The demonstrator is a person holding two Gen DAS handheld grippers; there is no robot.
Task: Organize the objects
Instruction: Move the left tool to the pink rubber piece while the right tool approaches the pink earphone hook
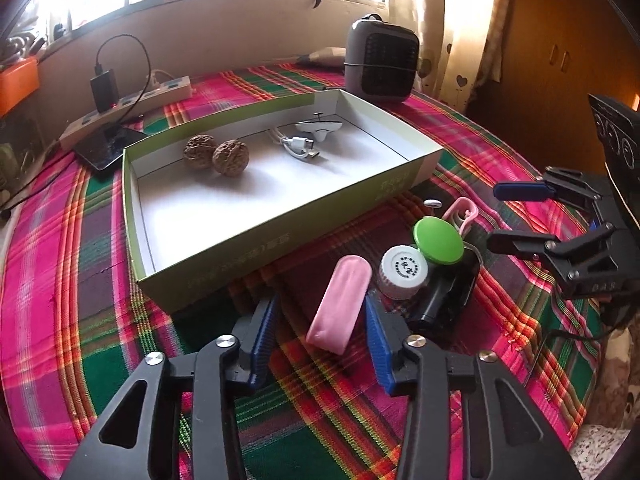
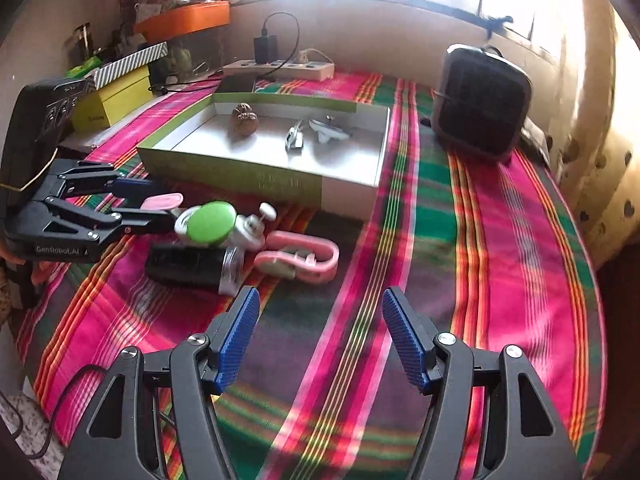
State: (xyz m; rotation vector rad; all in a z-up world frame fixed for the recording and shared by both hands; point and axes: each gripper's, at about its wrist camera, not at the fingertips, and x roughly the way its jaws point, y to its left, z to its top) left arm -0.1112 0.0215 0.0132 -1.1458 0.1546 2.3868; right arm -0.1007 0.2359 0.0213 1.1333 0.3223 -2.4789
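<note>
**Left claw spread around the pink case, not yet pinching**

The left claw (image 1: pixel 320 312) is spread, one blue pad on each side of the pink case (image 1: pixel 338 304). The case lies flat on the striped cloth (image 1: pixel 100 240), its near end between the pads. A gap shows on each side, so it is not pinched.

The right claw (image 2: pixel 320 320) is also spread and holds nothing. It hovers over bare cloth, well apart from the clutter.

Just beside the case sit a white cap (image 1: pixel 402 272), a green lid (image 1: pixel 438 242) and a black device (image 1: pixel 444 300), with a pink clip (image 1: pixel 464 212) behind them. The open box (image 1: pixel 280 184) lies beyond. It already holds two walnuts (image 1: pixel 218 154), a white cable (image 1: pixel 298 146) and a small white gadget (image 1: pixel 320 126).

Probable faults:
- The right pad is close to the white cap. Closing off-centre could knock the cap or catch it.
- The case looks smooth and rounded. A grip at its very end could let it pivot or slip during the lift.
- Carried too low, the case could strike the near wall of the box.
</note>
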